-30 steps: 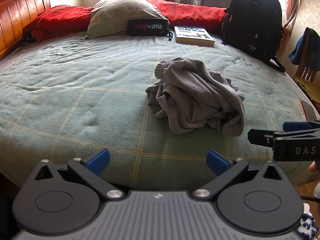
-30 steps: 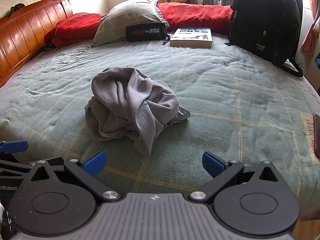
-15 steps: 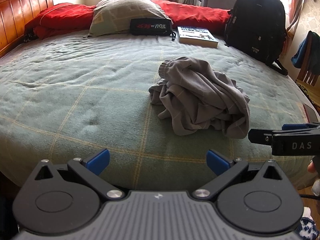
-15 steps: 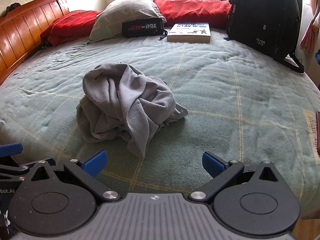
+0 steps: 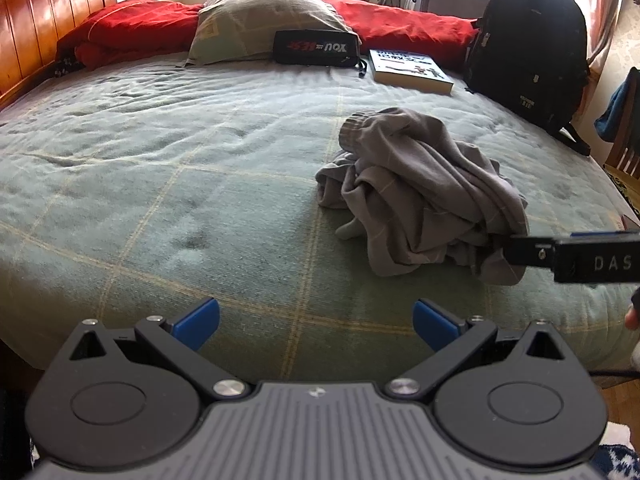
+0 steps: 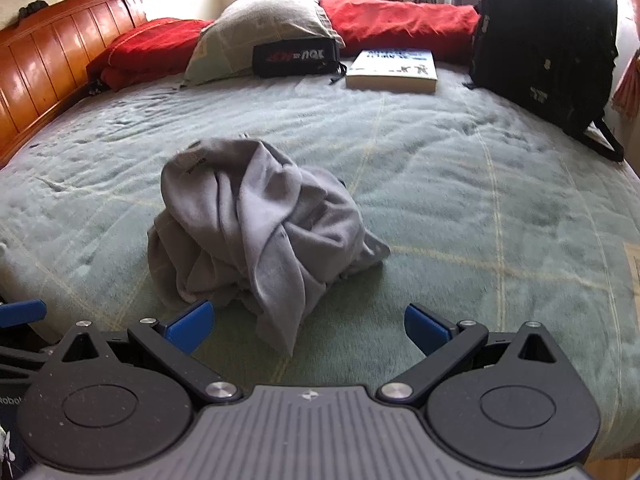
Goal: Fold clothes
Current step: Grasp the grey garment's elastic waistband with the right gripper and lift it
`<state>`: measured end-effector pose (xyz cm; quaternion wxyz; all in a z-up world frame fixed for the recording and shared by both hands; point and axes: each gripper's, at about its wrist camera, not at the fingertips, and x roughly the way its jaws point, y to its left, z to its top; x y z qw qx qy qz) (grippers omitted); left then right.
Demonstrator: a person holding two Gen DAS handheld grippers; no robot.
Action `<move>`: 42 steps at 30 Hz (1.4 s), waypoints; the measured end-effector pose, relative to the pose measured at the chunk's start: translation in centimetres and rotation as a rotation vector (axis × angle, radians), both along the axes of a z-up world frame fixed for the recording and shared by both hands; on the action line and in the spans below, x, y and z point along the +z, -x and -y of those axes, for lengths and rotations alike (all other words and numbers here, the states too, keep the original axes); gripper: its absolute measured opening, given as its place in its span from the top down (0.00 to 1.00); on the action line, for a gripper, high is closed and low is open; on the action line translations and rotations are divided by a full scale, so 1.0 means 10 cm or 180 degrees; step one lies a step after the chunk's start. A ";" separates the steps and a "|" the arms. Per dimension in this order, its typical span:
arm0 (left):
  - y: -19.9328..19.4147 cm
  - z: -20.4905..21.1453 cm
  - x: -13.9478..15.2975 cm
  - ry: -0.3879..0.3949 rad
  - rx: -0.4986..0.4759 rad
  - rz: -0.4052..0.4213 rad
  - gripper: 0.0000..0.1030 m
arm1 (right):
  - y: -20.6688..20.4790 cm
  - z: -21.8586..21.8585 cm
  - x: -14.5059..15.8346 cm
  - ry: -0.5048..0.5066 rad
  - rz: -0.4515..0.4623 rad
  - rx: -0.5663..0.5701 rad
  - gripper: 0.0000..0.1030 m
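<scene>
We are finding the grey garment [image 6: 256, 236] lying crumpled in a heap on the green bedspread [image 5: 160, 184], near the foot edge, and we are judging it soft, light and limp, best taken at the ribbed hem [image 5: 354, 128] or a loose corner. We are holding the left gripper [image 5: 316, 320] and the right gripper [image 6: 306, 322] with fingers spread apart and empty, short of the cloth. The only container is the black backpack [image 5: 528, 48], and we are unable to see inside it.
</scene>
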<state>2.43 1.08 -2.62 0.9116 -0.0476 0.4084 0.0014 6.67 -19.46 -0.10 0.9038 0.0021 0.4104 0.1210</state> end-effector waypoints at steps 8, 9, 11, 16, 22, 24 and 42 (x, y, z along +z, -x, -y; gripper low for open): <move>-0.18 -0.04 -0.03 -0.0029 -0.0008 -0.0084 0.01 | -0.30 -0.06 0.09 0.0150 0.0077 0.0045 0.00; -0.21 -0.04 -0.02 -0.0032 -0.0017 -0.0090 0.01 | -0.35 -0.08 0.10 0.0170 0.0082 0.0053 0.00; -0.27 -0.04 -0.01 -0.0040 -0.0038 -0.0100 0.01 | -0.43 -0.11 0.10 0.0206 0.0101 0.0080 0.00; -0.44 -0.01 0.01 -0.0085 -0.0085 -0.0128 0.01 | -0.60 -0.20 0.06 0.0280 0.0107 0.0166 0.00; -0.70 0.12 -0.03 -0.0118 -0.0245 -0.0196 0.01 | -0.69 -0.24 -0.02 0.0390 0.0141 0.0314 0.00; -0.78 0.17 -0.06 -0.0097 -0.0301 -0.0222 0.01 | -0.68 -0.22 -0.06 0.0433 0.0171 0.0352 0.00; -1.10 0.37 -0.35 -0.0038 -0.0729 -0.0301 0.00 | -0.73 -0.03 -0.15 0.0358 0.0324 0.0841 0.00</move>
